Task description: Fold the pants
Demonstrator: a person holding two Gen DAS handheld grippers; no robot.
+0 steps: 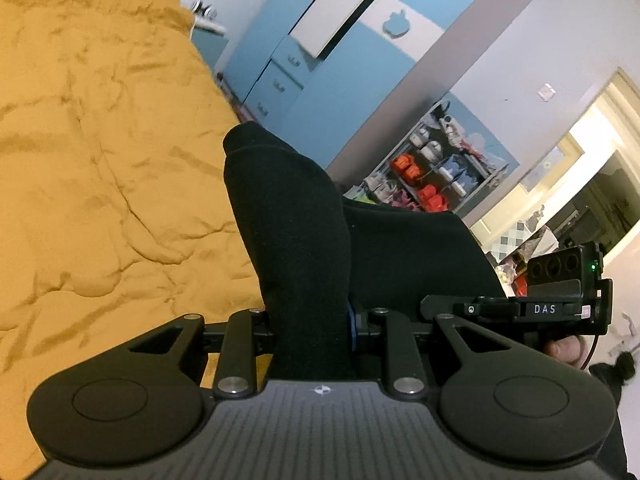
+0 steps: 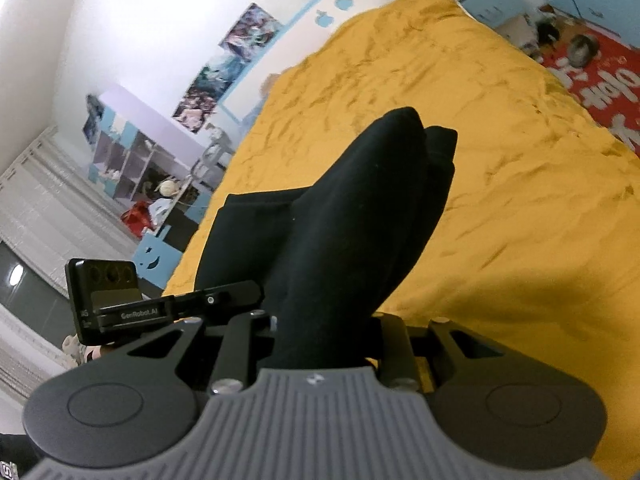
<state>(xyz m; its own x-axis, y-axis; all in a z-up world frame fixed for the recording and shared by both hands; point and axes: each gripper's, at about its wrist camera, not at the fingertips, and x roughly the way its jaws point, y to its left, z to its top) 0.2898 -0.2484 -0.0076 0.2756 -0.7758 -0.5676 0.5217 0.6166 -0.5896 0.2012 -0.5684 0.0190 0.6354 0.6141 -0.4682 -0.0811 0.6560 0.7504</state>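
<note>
Left claw [image 1: 310,332]: clenched on a bunched fold of the black pants [image 1: 296,232]. The cloth comes straight out between my fingers and runs forward and up along the camera axis, ending in a doubled, rounded end that hangs over the mustard bedspread [image 1: 100,140]. A second span of the same cloth stretches off to the right, toward my other gripper, whose body sits near the right edge of this view. Bed lies to the left of the garment; its near edge is hidden under my own gripper body.

Right claw [image 2: 326,336]: likewise clamped on the pants [image 2: 352,208]. The fabric runs forward and slightly rightward from the fingers, two rounded ends side by side at the top. A flatter panel spreads leftward toward the left gripper, seen at the left of this view. The bedspread [image 2: 500,160] fills the right half, so from here the bed is ahead and to the right.

My read: both hands hold one edge between them, the long axis running hand to hand, garment lifted clear of the bed. Neither hand looks nearer the bed; laying it down likely means moving both forward together.

Writing: "DAS" on the right gripper's side in the left view; "GenRobot.AI" on the left gripper's side in the right view. A red mat [image 2: 600,80] by the bed's far right edge carries large white lettering I can't make out.
</note>
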